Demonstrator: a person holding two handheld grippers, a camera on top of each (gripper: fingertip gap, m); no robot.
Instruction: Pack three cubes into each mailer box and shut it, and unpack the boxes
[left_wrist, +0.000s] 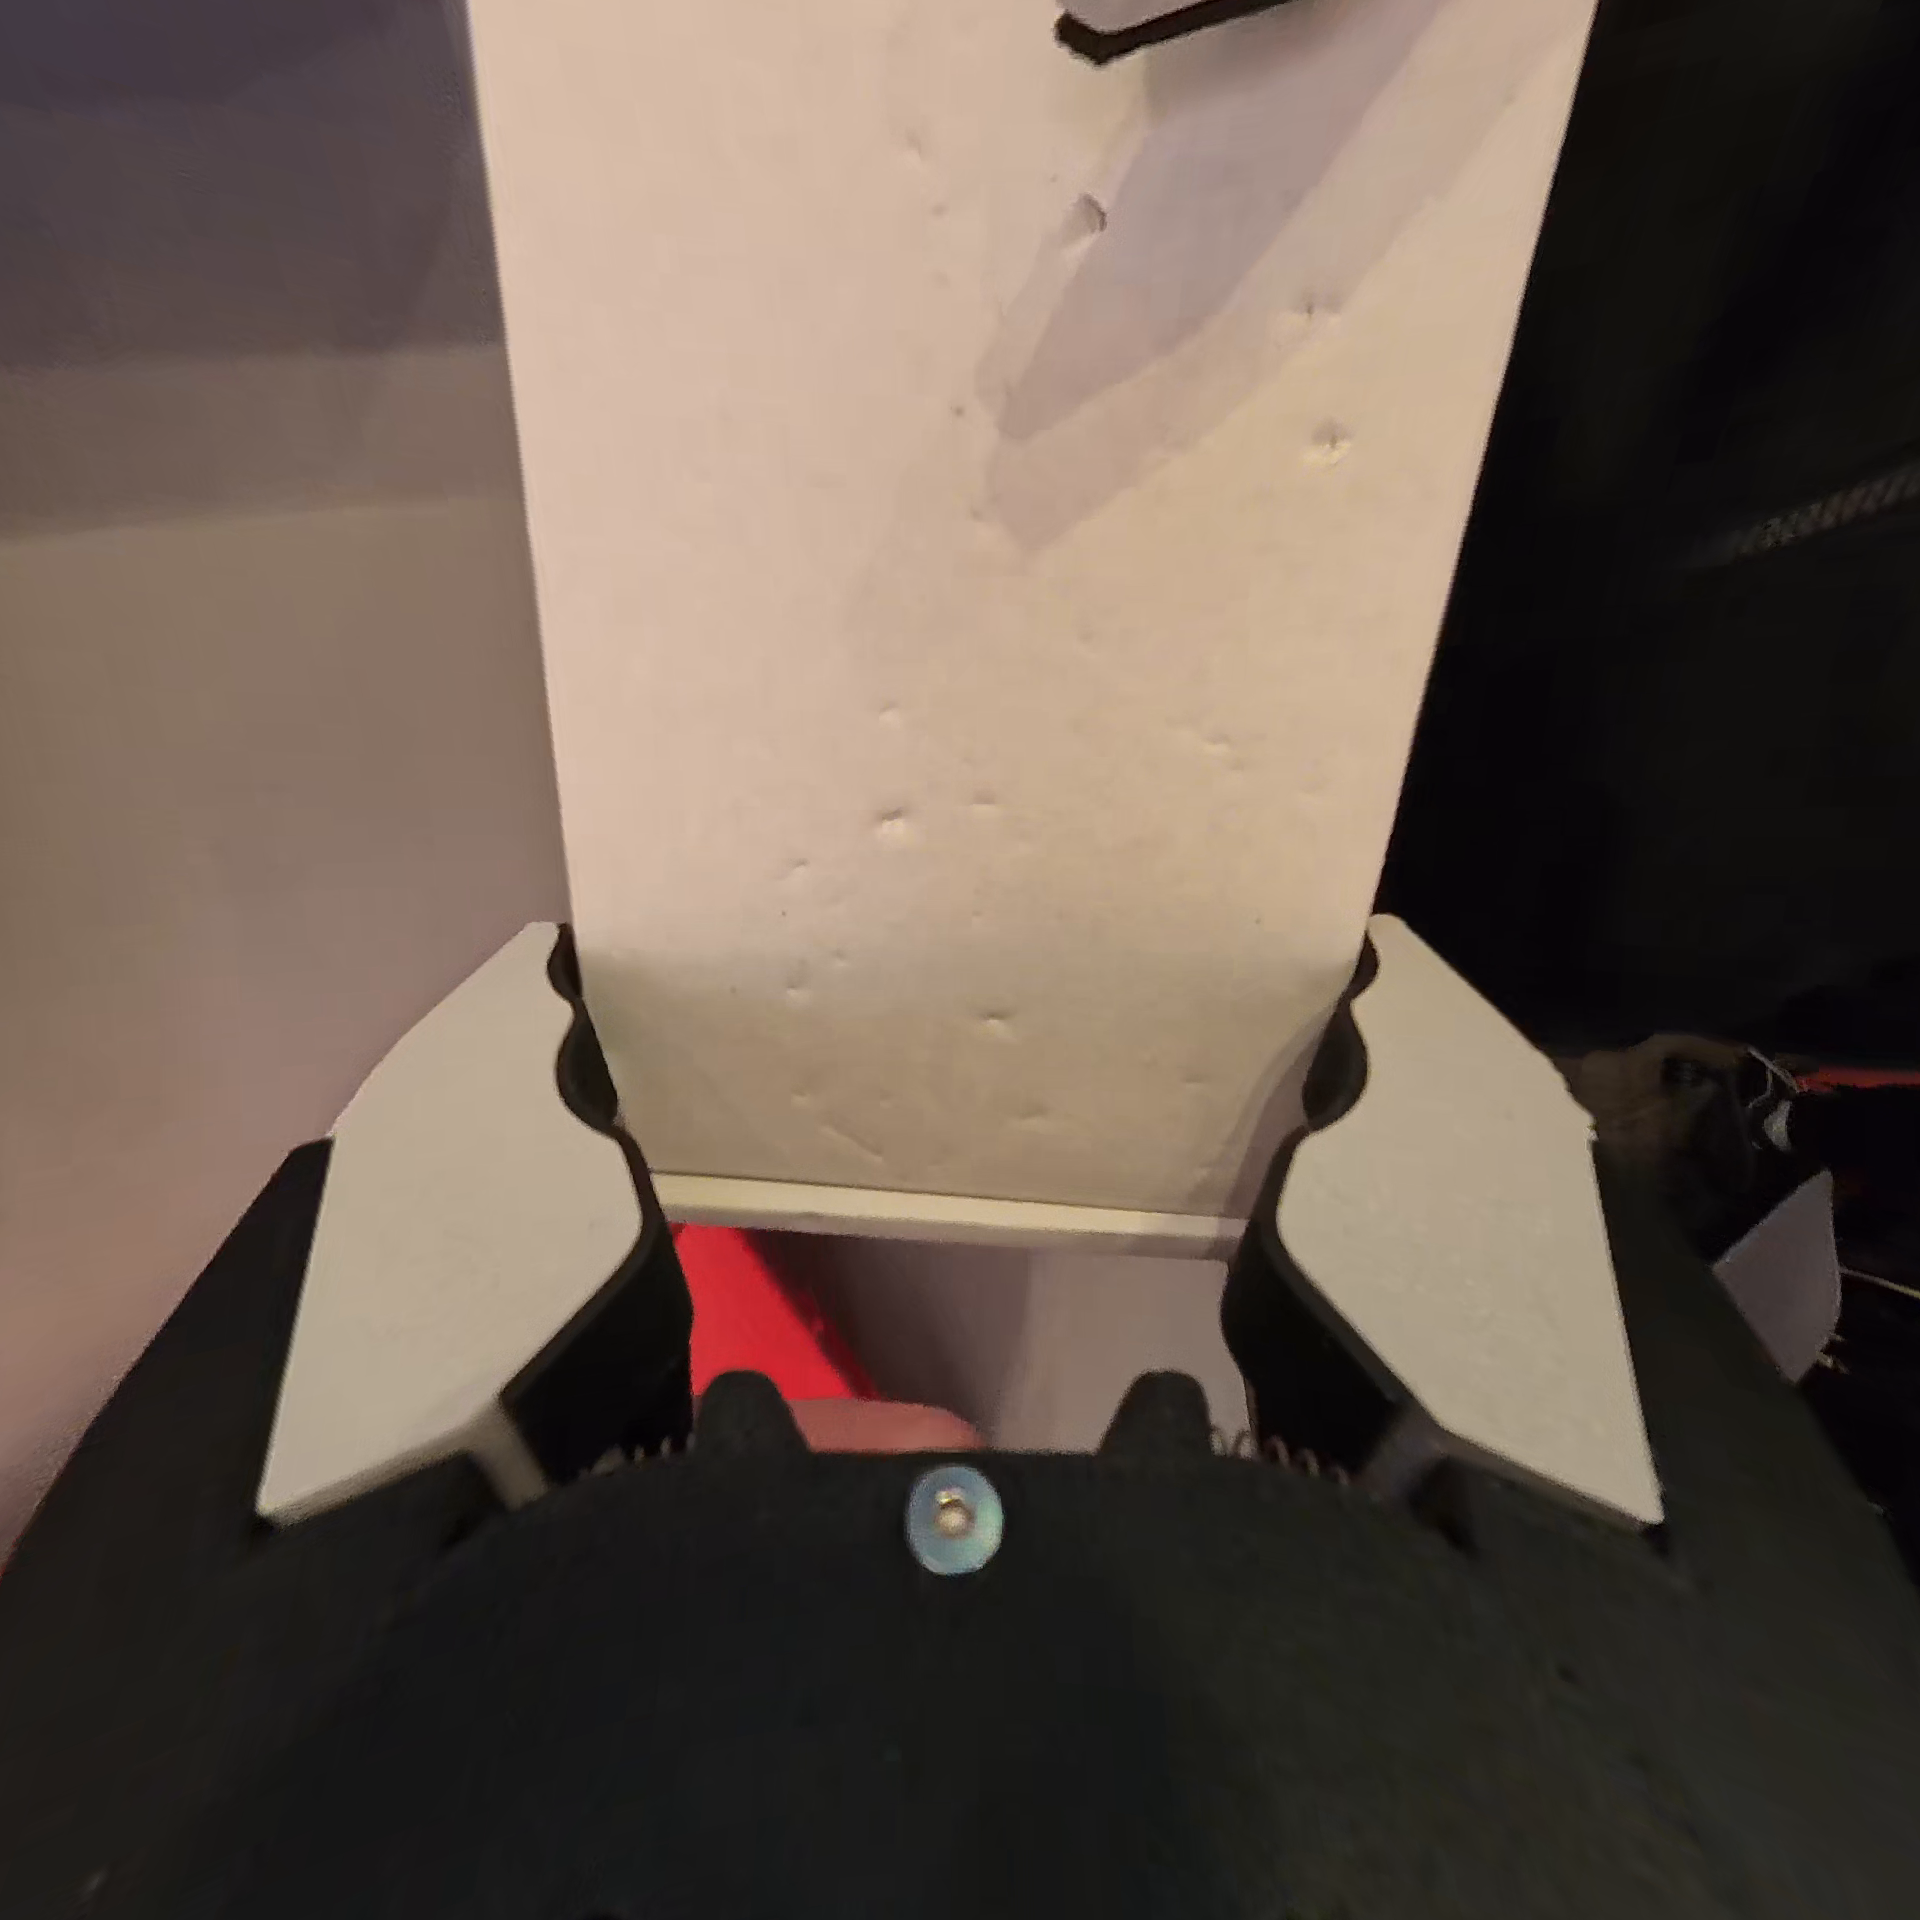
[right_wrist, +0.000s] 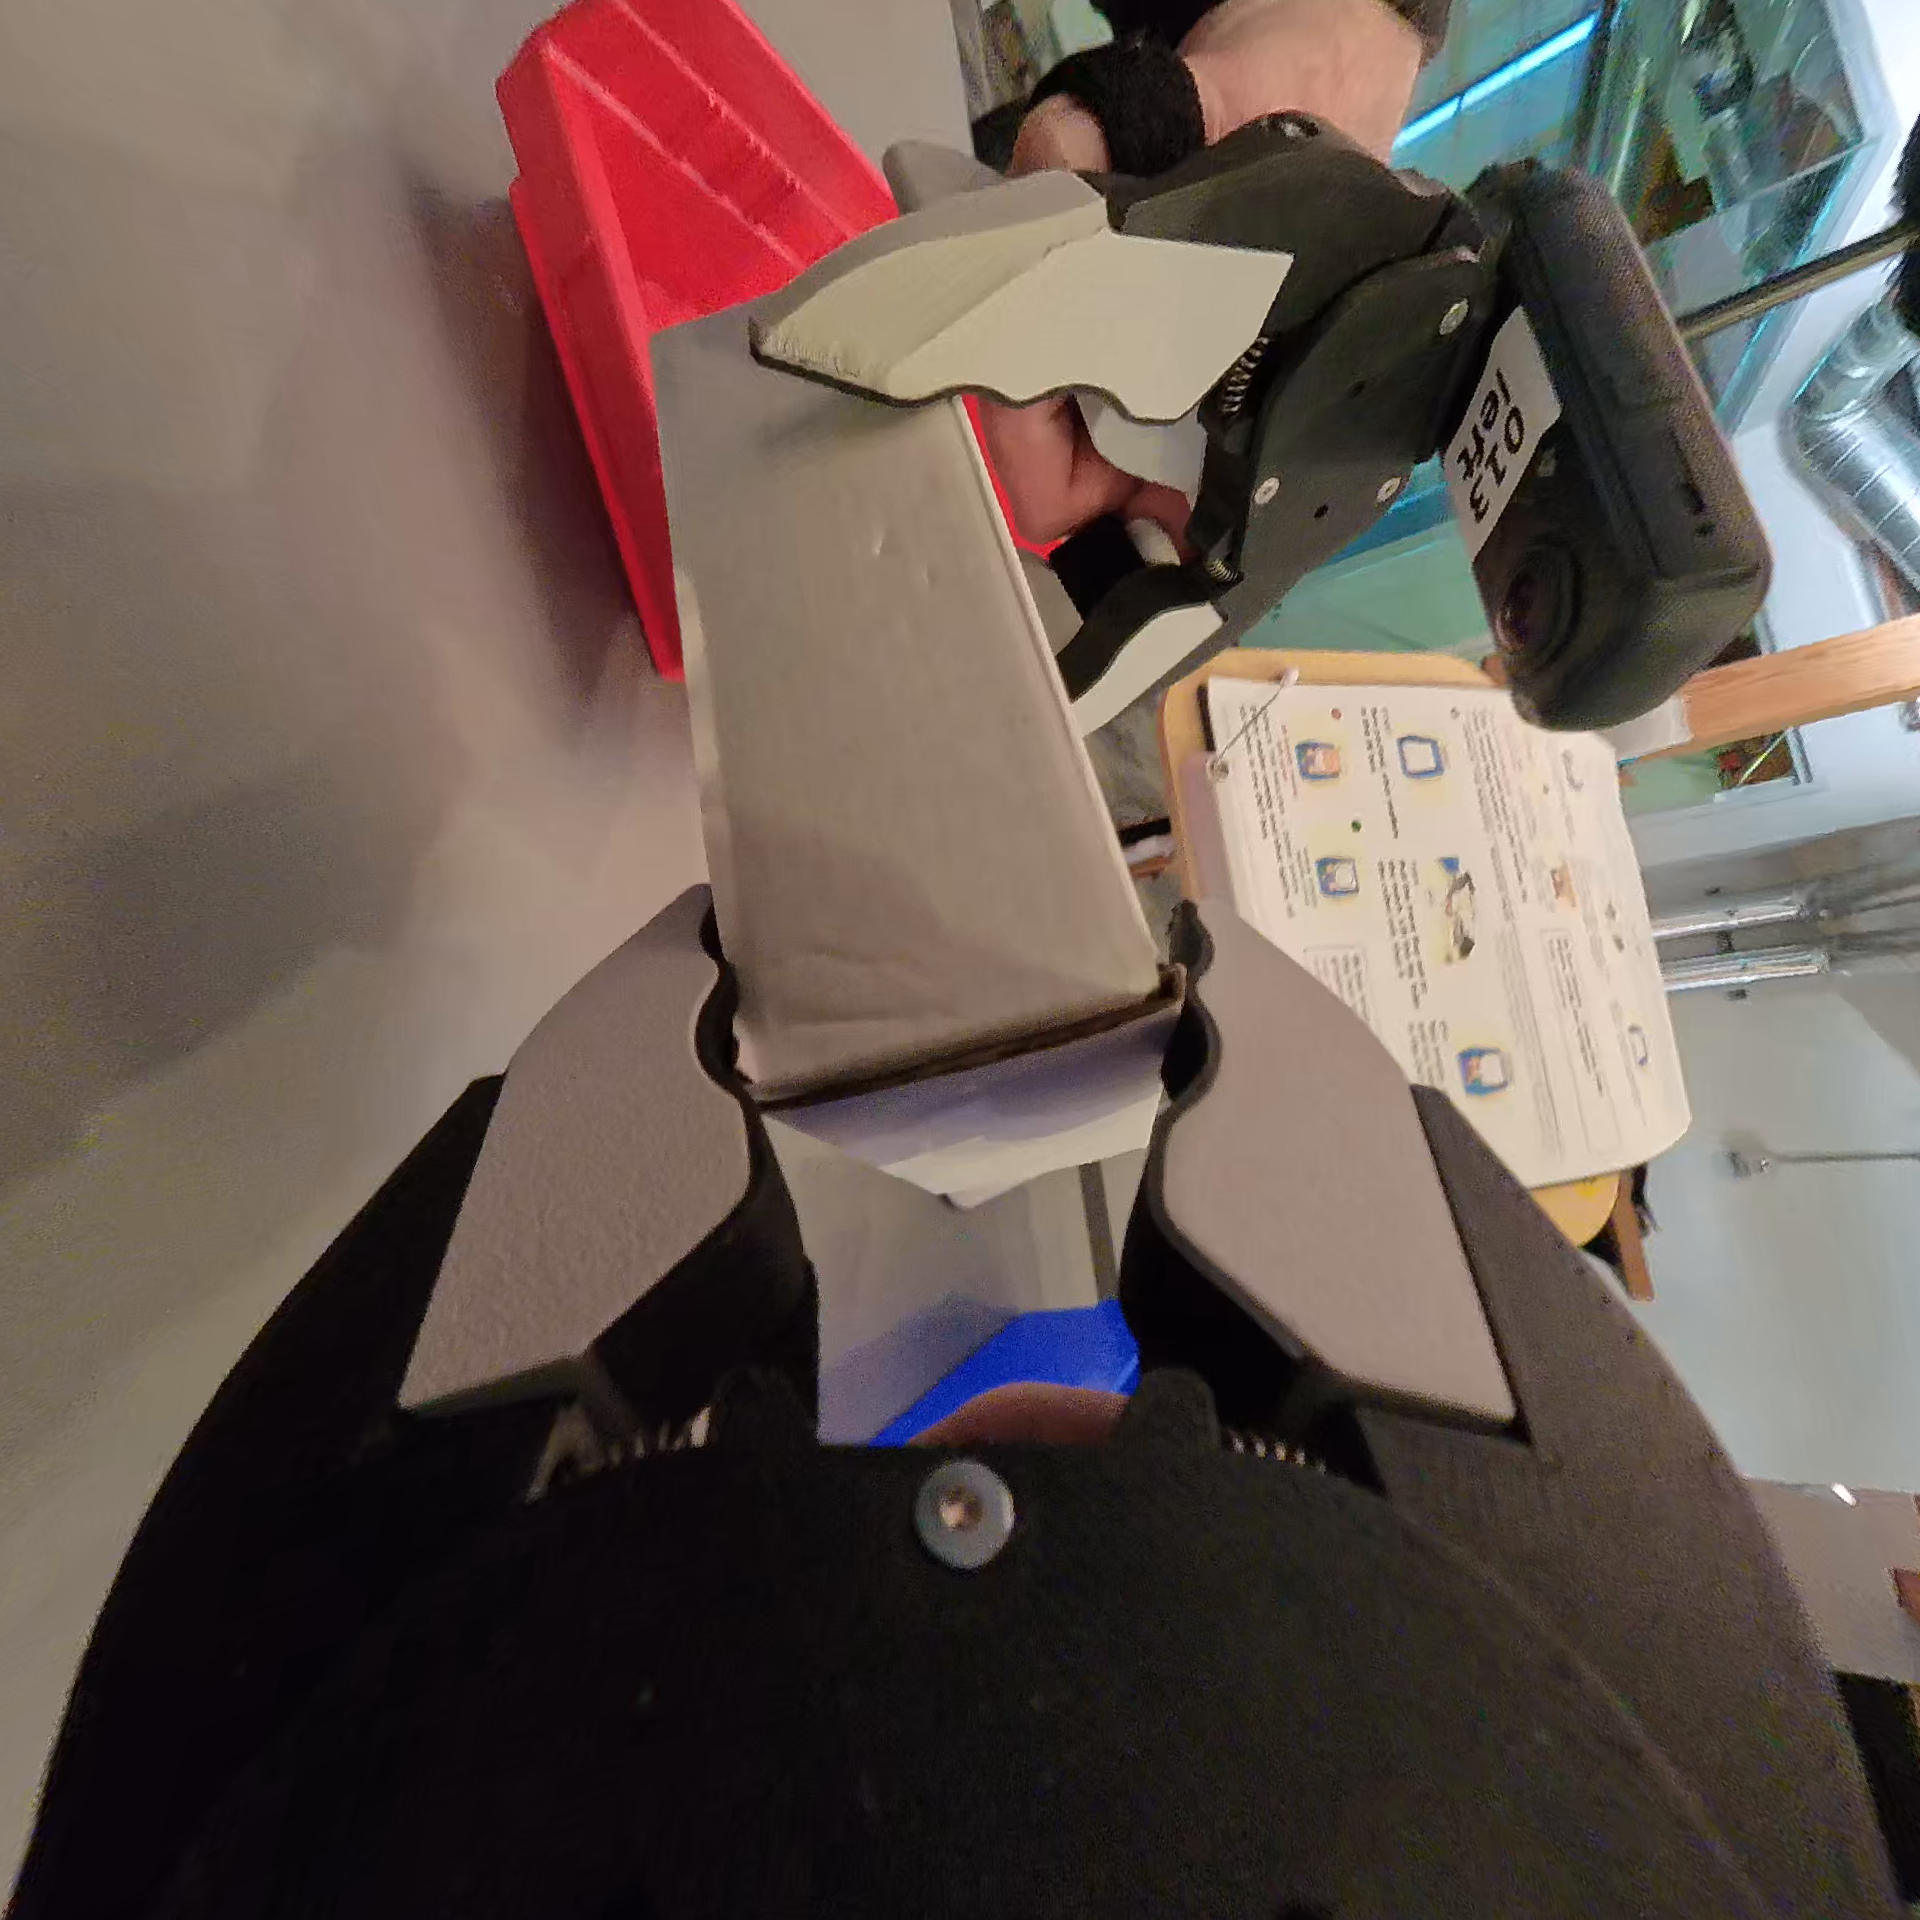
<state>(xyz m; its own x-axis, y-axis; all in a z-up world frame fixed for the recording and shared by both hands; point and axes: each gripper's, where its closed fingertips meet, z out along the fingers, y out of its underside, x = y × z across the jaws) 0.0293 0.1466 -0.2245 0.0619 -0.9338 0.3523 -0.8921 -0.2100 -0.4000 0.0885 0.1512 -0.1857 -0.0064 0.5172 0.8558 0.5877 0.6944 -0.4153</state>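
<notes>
A white mailer box (right_wrist: 883, 727) is held in the air between both grippers, with its lid down. No cubes show. My right gripper (right_wrist: 951, 925) is shut on the box's near end, one finger on each side. My left gripper (right_wrist: 935, 509) grips the far end of the box in the right wrist view. In the left wrist view my left gripper (left_wrist: 966, 935) is shut across the width of the box (left_wrist: 987, 520), whose dented white face fills the view ahead.
A red bin (right_wrist: 644, 208) lies on the grey table (right_wrist: 260, 623) behind the box, and red also shows under it (left_wrist: 727, 1299). A blue bin (right_wrist: 1018, 1361) sits below my right gripper. A clipboard with a printed sheet (right_wrist: 1455, 914) is at the right.
</notes>
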